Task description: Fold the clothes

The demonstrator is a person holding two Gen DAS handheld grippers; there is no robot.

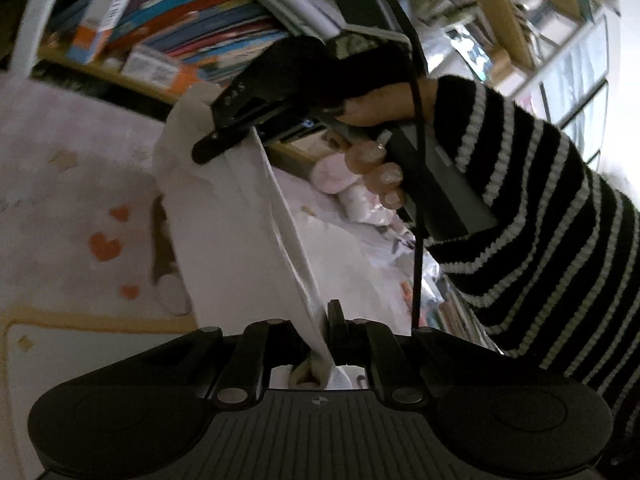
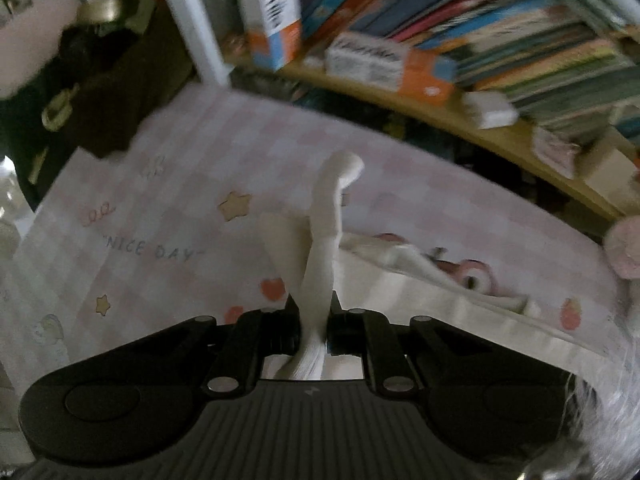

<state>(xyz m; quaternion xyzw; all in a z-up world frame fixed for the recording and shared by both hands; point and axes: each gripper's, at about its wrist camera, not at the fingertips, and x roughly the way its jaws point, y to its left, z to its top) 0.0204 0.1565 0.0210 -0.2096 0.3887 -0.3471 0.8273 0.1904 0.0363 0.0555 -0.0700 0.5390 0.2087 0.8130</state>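
Biggest thing in view is the pink checked mat [image 2: 168,184] with stars, hearts and "NICE DAY" printed on it, running up to a low shelf crammed with books [image 2: 480,32]. That mat is my folding surface.

Over it hangs the white garment [image 1: 224,232], held up off the mat between both tongs, so it's stretched in the air rather than lying flat. Some more pale cloth [image 2: 404,268] sits rumpled on the mat off to the right; I can't tell if it's part of the same piece.

My left gripper [image 1: 326,332] is pressed together on one edge of the fabric, which runs straight down into the jaws. My right gripper [image 2: 314,328] is likewise clamped on a bunched-up ridge of the cloth, and from the left camera you can see it [image 1: 236,128] pinching the top corner, with my hand [image 1: 376,160] in the striped sleeve [image 1: 540,216] around the handle.

My take on doing this bit well: keep both pinches firm and level so the edge between them stays taut, let the loose part hang straight, then lower it so the bottom touches the mat ahead of the rest and lays out smooth. The right side grip is pretty wadded, so I'd watch for a twist there.
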